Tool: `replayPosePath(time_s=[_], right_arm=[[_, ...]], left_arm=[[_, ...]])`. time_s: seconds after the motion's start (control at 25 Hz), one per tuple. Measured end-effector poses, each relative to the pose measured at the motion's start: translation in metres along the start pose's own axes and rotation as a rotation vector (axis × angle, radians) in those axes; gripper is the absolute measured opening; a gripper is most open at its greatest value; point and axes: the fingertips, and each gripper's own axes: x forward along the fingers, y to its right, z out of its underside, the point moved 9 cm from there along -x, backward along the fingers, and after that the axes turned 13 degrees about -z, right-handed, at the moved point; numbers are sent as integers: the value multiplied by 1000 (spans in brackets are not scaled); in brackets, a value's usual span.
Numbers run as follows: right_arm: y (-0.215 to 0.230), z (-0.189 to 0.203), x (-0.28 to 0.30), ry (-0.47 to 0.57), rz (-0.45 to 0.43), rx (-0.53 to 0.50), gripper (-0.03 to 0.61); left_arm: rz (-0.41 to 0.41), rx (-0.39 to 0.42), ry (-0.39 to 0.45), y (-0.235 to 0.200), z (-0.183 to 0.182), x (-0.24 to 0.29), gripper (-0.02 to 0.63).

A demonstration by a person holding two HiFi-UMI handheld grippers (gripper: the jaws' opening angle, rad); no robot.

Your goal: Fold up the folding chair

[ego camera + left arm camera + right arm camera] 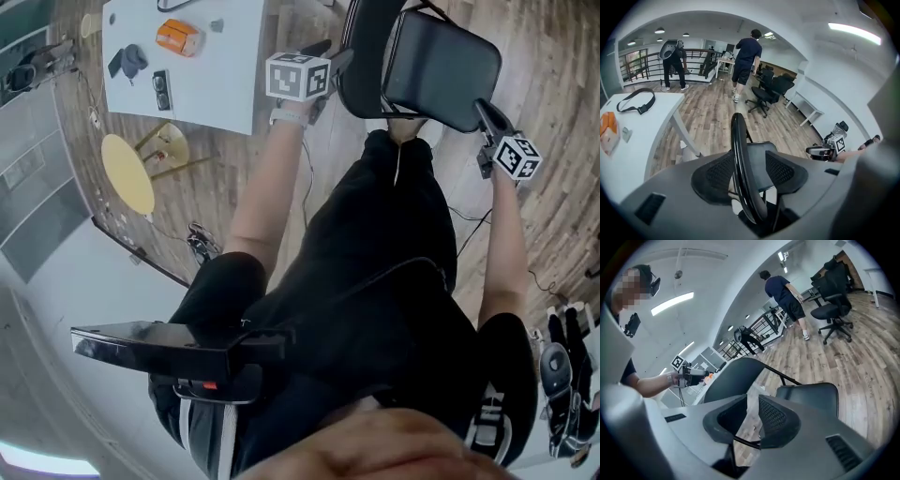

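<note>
You are straddling the backrest rim of the black padded folding chair, upper centre of the frame, with the spread, unclenched left tool; be clamping squarely while the barely parted, empty right tool is lifting the seat.

Folding chair — glossy black seat, back and frame. Left gripper and right gripper: grey bodies, black mesh-patterned pads. Marker cubes white with black square patterns. Table white. Object orange. Stool — pale yellow top, light wood legs. Floor brown-grey planks. Office chairs black. Person's clothing black, white side stripes.
</note>
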Motion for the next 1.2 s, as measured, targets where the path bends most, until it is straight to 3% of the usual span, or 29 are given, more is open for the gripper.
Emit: replayPosePath(time_s=[0.24, 0.4, 0.6, 0.72, 0.96, 1.2], right_arm=[[95, 53, -3, -78, 21, 131, 184], [164, 83, -8, -68, 42, 232, 274], [243, 126, -25, -15, 126, 386, 305], [279, 149, -31, -6, 129, 476, 328], [322, 156, -14, 5, 43, 496, 344], [347, 159, 4, -64, 8, 527, 345]], left_arm=[[-18, 21, -74, -10, -1, 43, 213], [-12, 28, -106, -12, 0, 64, 213], [-19, 40, -155, -9, 7, 82, 212], [1, 25, -164, -8, 6, 88, 212], [34, 30, -196, -7, 5, 93, 212], [51, 62, -247, -3, 1, 97, 210]])
